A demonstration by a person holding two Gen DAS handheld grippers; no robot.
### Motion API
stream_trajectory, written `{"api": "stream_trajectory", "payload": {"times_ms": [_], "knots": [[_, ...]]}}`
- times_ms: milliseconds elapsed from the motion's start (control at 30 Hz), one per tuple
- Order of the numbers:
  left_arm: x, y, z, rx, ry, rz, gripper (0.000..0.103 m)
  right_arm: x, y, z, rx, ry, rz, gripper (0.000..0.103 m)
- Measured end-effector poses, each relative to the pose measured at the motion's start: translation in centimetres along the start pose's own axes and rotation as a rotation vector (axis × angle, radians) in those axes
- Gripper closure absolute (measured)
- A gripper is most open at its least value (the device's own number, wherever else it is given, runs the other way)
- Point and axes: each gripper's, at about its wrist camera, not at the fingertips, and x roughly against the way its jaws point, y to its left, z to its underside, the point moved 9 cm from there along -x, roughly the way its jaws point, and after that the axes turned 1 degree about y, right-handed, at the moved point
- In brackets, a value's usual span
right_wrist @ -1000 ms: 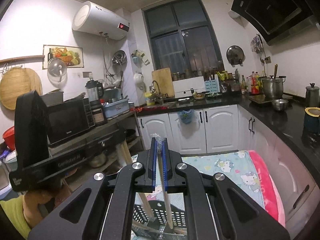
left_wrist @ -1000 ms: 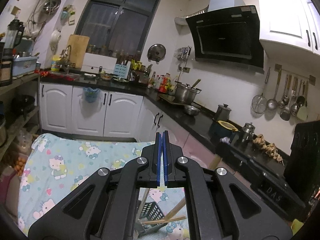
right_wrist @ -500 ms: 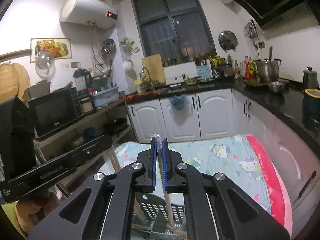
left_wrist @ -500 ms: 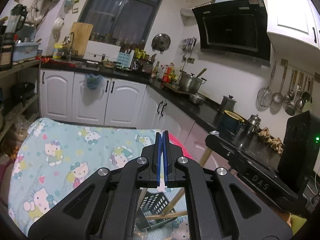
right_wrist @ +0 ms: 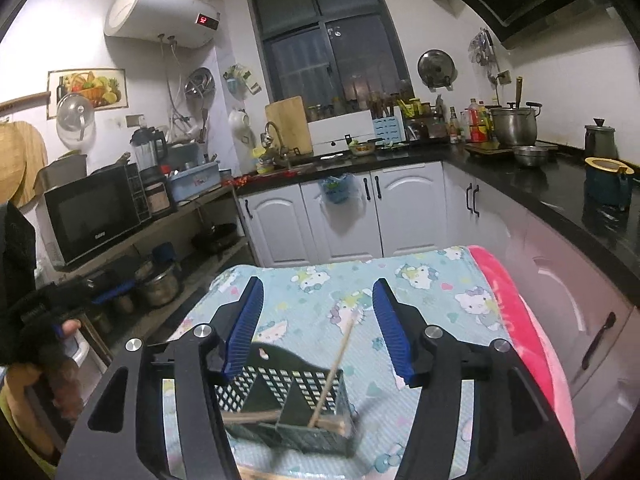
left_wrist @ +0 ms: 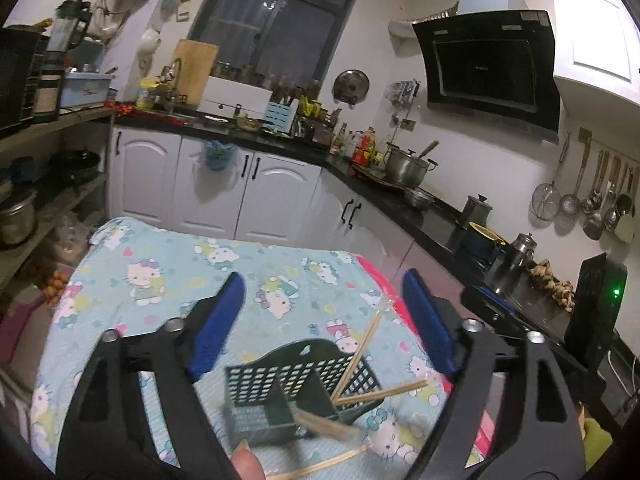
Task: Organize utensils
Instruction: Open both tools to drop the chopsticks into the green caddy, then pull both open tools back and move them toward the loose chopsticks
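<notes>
**Both grippers over the utensil basket, jaws parting**

Kitchen cabinets and a black countertop run along the far and right walls, and nearer stands a bench (left_wrist: pixel 160 280) covered in a pale blue cartoon-cat cloth. On it, near the front edge, sits a dark green perforated basket (left_wrist: pixel 296 384) with inner dividers. Wooden chopsticks (left_wrist: pixel 360 352) lean out of its right-hand compartment, and more chopsticks lie on the cloth in front (one blurred, so I cannot tell whether it is resting or falling).

The left gripper (left_wrist: pixel 324 320) hangs above the basket, its jaws wide apart and opening, with nothing pressed between the blue pads. The right gripper (right_wrist: pixel 318 320) also hovers over the basket (right_wrist: pixel 280 404), jaws opening; one chopstick (right_wrist: pixel 332 372) stands tilted in the basket between them, touching neither pad.
</notes>
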Motion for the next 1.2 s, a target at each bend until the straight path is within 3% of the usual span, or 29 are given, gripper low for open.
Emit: {"api": "stream_trajectory", "payload": {"times_ms": [133, 600, 1200], "knots": [[1.7, 0.9, 0.8, 0.013, 0.000, -0.013, 0.011, 1.6, 0.0, 0.7, 0.009, 0.002, 0.000, 0.044], [5.6, 4.1, 6.1, 0.049, 0.050, -0.064, 0.011, 5.6, 1.4, 5.1, 0.059, 0.051, -0.008, 0.038], [8.0, 7.0, 10.8, 0.082, 0.096, -0.120, 0.011, 7.0, 5.4, 10.9, 0.122, 0.150, -0.082, 0.038]]}}
